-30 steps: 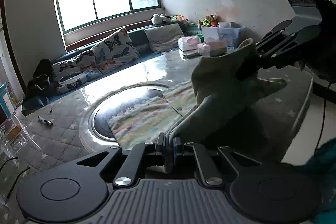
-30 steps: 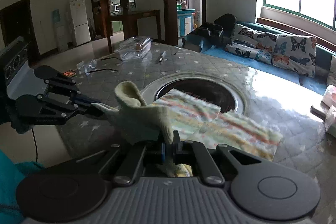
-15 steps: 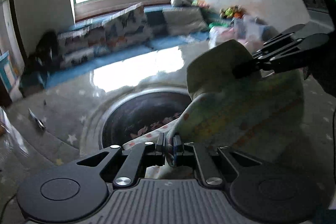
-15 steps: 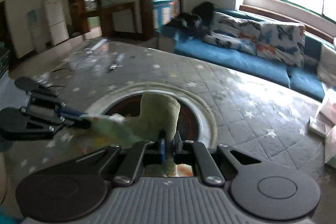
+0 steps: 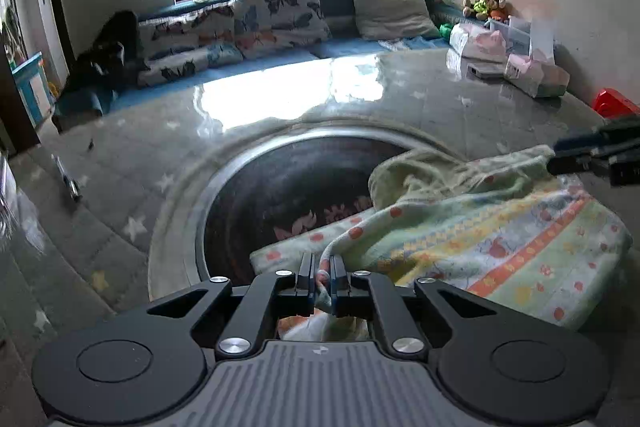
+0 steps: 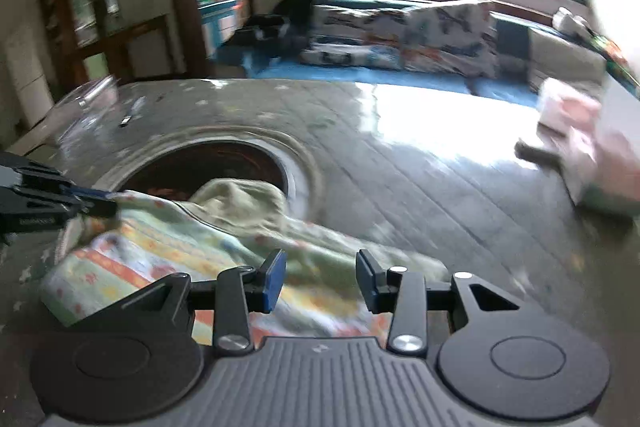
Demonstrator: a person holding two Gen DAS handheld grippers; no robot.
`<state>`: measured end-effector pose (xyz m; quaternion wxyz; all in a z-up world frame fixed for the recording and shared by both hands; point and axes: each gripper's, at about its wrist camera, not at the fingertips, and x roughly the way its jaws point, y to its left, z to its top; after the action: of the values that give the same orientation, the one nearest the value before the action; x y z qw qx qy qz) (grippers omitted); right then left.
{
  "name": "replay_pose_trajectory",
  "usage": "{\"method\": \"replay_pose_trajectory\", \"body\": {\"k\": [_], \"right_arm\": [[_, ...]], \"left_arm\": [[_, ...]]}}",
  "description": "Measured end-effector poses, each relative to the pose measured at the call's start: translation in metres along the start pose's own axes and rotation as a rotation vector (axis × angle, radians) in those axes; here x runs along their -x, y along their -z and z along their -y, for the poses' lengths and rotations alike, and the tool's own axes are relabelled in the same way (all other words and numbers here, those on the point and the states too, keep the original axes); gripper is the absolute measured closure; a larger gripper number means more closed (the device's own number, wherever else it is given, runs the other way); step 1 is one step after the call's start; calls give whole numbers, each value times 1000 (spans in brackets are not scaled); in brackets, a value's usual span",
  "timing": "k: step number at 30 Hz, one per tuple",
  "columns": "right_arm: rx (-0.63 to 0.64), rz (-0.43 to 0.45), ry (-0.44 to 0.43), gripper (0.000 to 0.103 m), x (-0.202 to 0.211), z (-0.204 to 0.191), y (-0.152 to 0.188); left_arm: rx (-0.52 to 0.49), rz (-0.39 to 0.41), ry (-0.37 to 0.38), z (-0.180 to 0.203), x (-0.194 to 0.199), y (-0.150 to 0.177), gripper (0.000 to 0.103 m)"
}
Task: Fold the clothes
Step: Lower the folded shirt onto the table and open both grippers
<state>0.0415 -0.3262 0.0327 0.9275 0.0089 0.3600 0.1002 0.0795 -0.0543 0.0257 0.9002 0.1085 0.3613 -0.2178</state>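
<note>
Cloth (image 5: pixel 472 235) on grey star-patterned table (image 5: pixel 440 115).

1. Garment (image 5: pixel 460 239) is showing as soft printed cloth, matt, slightly fuzzy.
2. Surface (image 5: pixel 400 99) is looking like quilted padding under a glossy clear film, throwing window glare.
3. Round inset (image 5: pixel 280 183) is reading as dark and glossy with a metal-looking rim.
4. Left gripper (image 5: pixel 322 277) is showing matt black plastic with bright metal screw heads.
5. Right gripper (image 6: pixel 320 281) pads are looking blue and smooth.
</note>
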Motion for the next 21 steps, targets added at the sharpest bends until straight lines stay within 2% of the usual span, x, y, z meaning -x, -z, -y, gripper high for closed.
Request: {"method": "replay_pose_trajectory", "body": {"k": [3, 5, 10, 13, 16, 21], "right_arm": [[-50, -21, 15, 64, -3, 11, 13], [-65, -32, 30, 65, -6, 14, 19], [-71, 12, 52, 66, 3, 14, 18], [-65, 49, 42, 67, 7, 7, 10], [-63, 46, 6, 71, 0, -2, 3], [-76, 9, -13, 73, -22, -7, 3]], "left_arm": [[0, -10, -17, 1, -5, -2, 93], [16, -35, -34, -2, -11, 1, 87], [56, -25, -80, -11, -8, -2, 76], [94, -21, -118, -18, -6, -7, 77], [148, -5, -69, -18, 1, -11, 80], [133, 13, 67, 10, 6, -18, 80]]}}
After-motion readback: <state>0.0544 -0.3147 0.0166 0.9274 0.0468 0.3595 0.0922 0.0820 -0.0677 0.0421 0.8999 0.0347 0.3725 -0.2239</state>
